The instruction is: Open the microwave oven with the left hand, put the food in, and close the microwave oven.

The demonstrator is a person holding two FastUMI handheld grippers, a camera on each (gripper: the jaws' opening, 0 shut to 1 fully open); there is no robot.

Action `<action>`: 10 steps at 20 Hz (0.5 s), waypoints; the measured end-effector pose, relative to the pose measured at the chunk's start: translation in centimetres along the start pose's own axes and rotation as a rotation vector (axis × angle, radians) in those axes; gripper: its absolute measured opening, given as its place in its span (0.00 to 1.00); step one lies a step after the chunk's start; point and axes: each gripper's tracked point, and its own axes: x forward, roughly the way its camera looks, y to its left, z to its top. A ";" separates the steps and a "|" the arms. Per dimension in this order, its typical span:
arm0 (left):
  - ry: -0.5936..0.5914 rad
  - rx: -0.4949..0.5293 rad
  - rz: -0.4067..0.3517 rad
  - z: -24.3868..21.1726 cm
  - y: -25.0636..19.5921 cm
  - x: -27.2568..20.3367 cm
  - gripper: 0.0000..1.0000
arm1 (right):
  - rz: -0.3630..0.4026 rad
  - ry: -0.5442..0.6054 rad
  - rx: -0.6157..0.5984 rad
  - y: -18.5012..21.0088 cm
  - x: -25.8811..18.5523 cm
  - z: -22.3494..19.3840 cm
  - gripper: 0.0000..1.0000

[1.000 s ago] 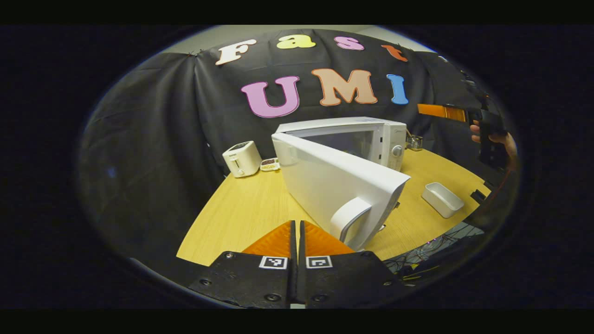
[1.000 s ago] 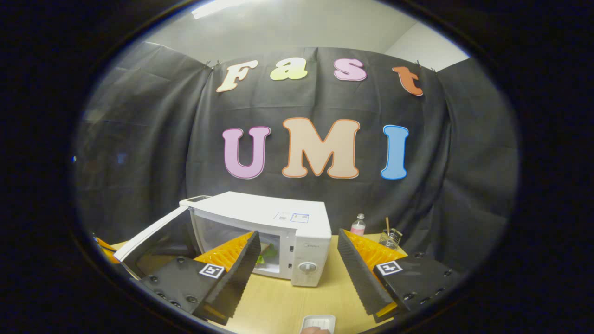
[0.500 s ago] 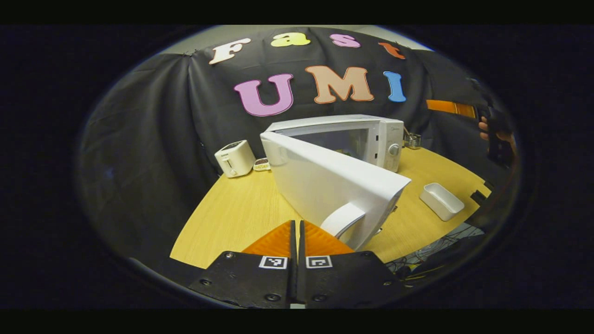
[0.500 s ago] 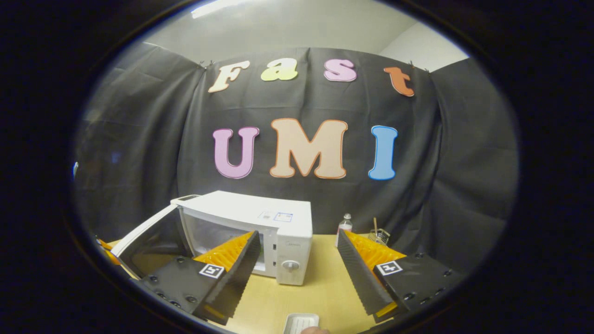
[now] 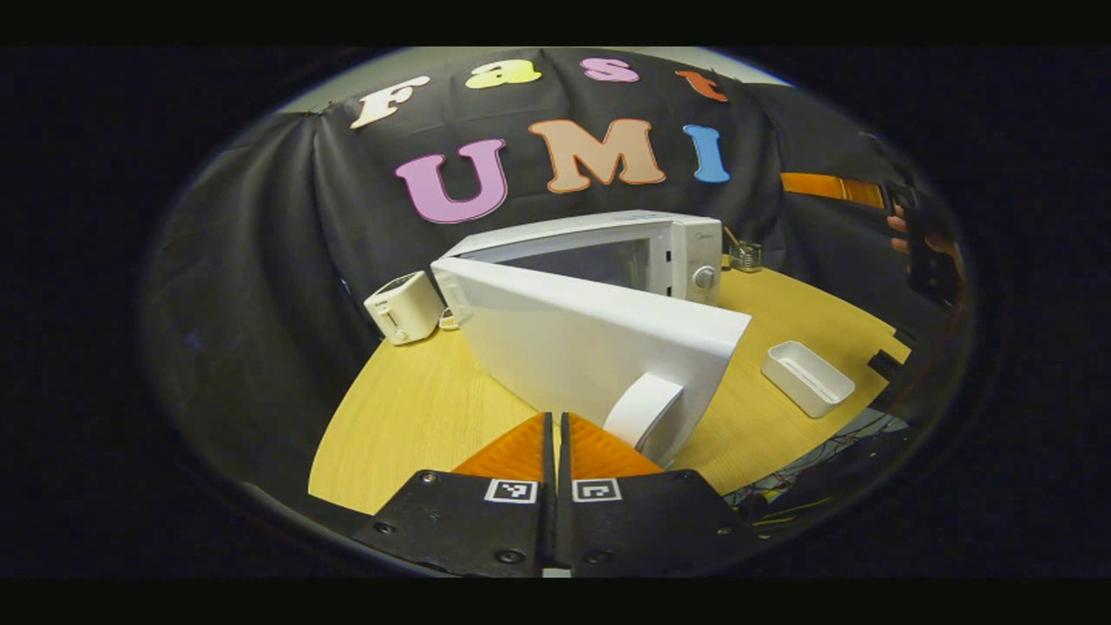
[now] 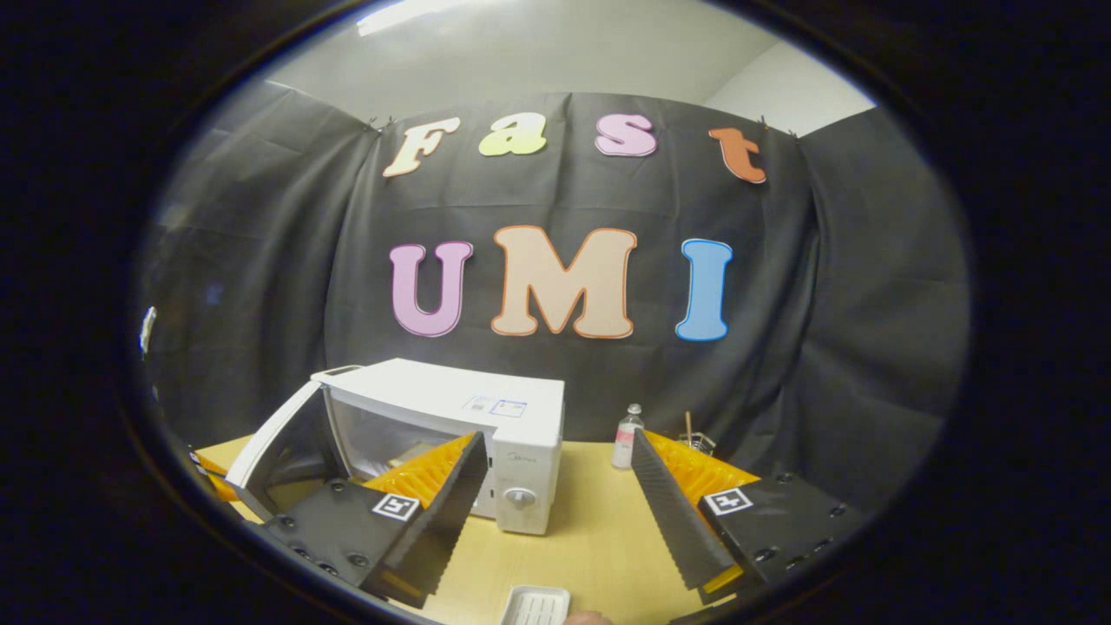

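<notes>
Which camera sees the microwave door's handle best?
The left gripper view: the door handle sits close, just beyond the left gripper. The right gripper view shows the door from its inner side, no handle.

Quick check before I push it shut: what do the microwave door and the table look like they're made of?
Microwave door: looks like moulded white plastic, smooth and slightly glossy, with soft highlights and a rounded one-piece handle. Table: light wood-look top with fine straight grain and a matte sheen; probably laminate or veneer, though solid wood can't be excluded.
</notes>
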 end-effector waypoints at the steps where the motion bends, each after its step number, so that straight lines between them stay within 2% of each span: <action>1: 0.001 0.008 -0.003 0.3 -0.3 0.5 0.00 | 0.010 0.008 0.001 -0.1 -0.1 -0.2 1.00; 4: -0.018 0.026 -0.019 1.8 -1.3 1.7 0.01 | 0.024 0.006 0.001 -0.7 0.1 0.0 0.96; 10: -0.037 0.033 -0.050 4.2 -3.2 4.1 0.00 | 0.056 0.014 -0.005 -1.5 0.0 -0.6 0.97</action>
